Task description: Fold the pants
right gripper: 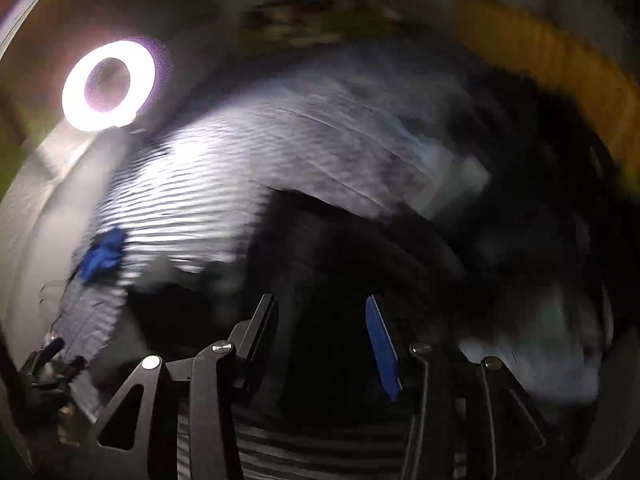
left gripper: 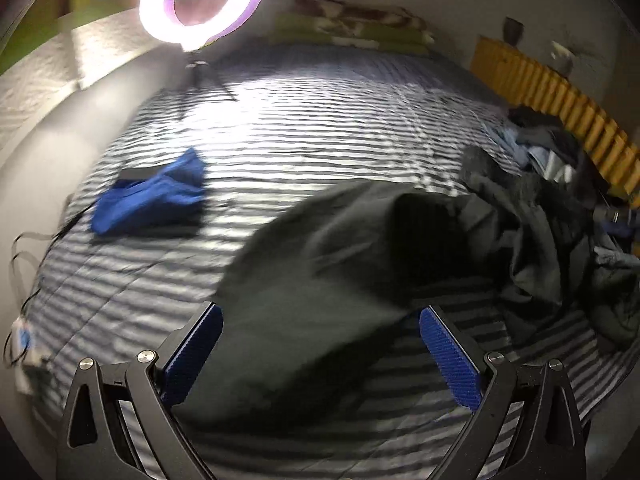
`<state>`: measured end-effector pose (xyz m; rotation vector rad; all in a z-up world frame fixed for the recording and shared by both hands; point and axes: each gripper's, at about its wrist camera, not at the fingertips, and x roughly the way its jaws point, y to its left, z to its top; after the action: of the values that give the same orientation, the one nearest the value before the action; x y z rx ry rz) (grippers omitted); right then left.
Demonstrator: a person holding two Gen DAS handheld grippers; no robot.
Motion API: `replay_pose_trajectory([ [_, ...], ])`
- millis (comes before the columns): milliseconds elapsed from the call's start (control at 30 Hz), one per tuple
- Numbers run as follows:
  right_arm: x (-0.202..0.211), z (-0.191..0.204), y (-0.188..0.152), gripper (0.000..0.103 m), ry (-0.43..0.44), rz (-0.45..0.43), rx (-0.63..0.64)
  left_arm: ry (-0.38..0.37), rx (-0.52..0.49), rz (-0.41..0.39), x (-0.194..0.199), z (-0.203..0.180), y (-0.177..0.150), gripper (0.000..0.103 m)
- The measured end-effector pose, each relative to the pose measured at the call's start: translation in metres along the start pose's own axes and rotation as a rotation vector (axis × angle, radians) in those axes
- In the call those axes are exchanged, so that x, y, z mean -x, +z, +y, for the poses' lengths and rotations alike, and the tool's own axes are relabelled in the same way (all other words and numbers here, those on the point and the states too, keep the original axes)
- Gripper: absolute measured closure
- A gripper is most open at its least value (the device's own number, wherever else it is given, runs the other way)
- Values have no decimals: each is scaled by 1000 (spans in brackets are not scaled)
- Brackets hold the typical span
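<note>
No text, label, brand, number or sign can be read in either view. Both pictures are blurred and dim, and no printing shows on any surface in them.

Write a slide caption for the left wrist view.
Open left hand-held gripper above dark pants on a striped bed.
</note>
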<state>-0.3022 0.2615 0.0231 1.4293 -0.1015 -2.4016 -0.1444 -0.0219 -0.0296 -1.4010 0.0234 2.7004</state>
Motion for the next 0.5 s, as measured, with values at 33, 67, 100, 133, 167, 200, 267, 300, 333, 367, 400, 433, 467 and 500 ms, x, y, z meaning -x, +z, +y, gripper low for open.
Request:
replay_pose_trajectory([
  [33,-8,-19,-9,61,-6,21,-52,-15,-14,6,-5,-10,3,2],
  [67,-13,-34,-14,61,9,36,-101,-29,-30,11,-11,-20,7,2],
  [100,-18,-44,-18,61,33,45,-142,-39,-41,11,-15,-29,11,2],
  [133,-23,-52,-20,59,58,44,-173,-57,-50,8,-18,-38,14,2],
  [167,-27,-56,-19,58,66,39,-184,-78,-57,12,-21,-48,17,2],
  [200,-31,-56,-16,54,62,33,-179,-87,-58,14,-23,-53,19,2],
  [267,-41,-56,-6,52,18,13,-154,-101,-57,11,-23,-64,22,2],
  [300,-46,-57,0,52,-27,-4,-153,-105,-60,8,-22,-65,23,2],
  [333,-52,-60,3,52,-54,-13,-157,-104,-63,4,-21,-68,23,2],
  [367,-58,-62,6,52,-75,-15,-161,-99,-67,2,-21,-69,23,2],
  [400,-65,-63,10,52,-82,-14,-161,-96,-67,3,-19,-67,22,2],
  [433,-70,-61,13,52,-82,-14,-150,-89,-65,6,-19,-65,21,2],
  [467,-75,-57,15,54,-84,-10,-131,-83,-58,11,-18,-60,20,4],
  [500,-76,-54,16,73,-84,-6,-105,-78,-52,16,-18,-56,20,4],
])
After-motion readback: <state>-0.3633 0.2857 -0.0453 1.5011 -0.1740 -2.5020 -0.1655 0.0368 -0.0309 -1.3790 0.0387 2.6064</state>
